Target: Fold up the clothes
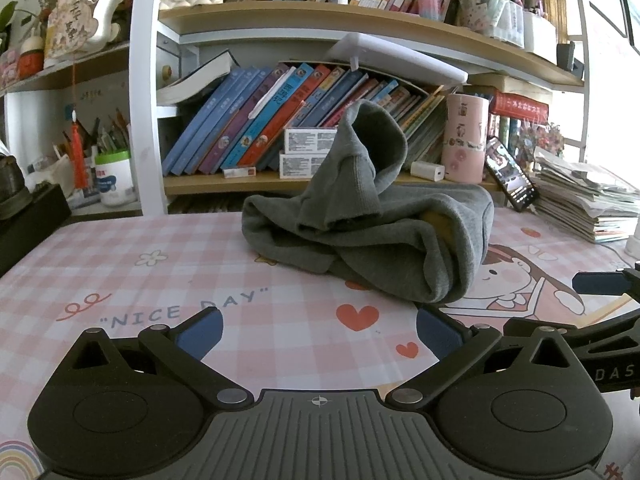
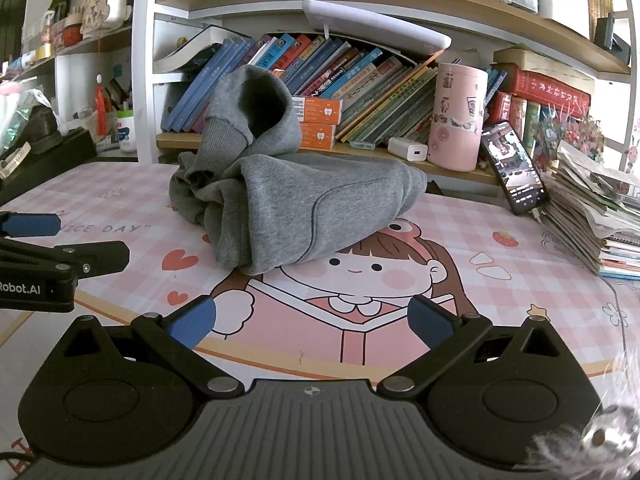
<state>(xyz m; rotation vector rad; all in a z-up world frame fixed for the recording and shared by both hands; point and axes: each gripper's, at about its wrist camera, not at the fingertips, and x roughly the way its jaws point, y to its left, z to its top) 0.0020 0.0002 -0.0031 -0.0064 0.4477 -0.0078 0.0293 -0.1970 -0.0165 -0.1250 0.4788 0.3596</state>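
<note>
Grey fleece sweatshirt (image 1: 372, 236) lies bunched on the pink checked table mat (image 1: 120, 272), in front of the bookshelf (image 1: 360, 20), well ahead of both grippers. Its long axis runs roughly left–right across the mat, with a ribbed-cuff sleeve (image 1: 360, 148) standing up from the heap and drooping over it. Left wrist view shows a yellow patch inside the folds and the mat's "NICE DAY" lettering in full; right wrist view instead shows a curved seam on the garment's near face and the cartoon girl print. Left gripper (image 1: 319, 332) is spread wide, nothing between its blue pads; right gripper (image 2: 312, 322) likewise spread wide and empty, apart from the fabric.
</note>
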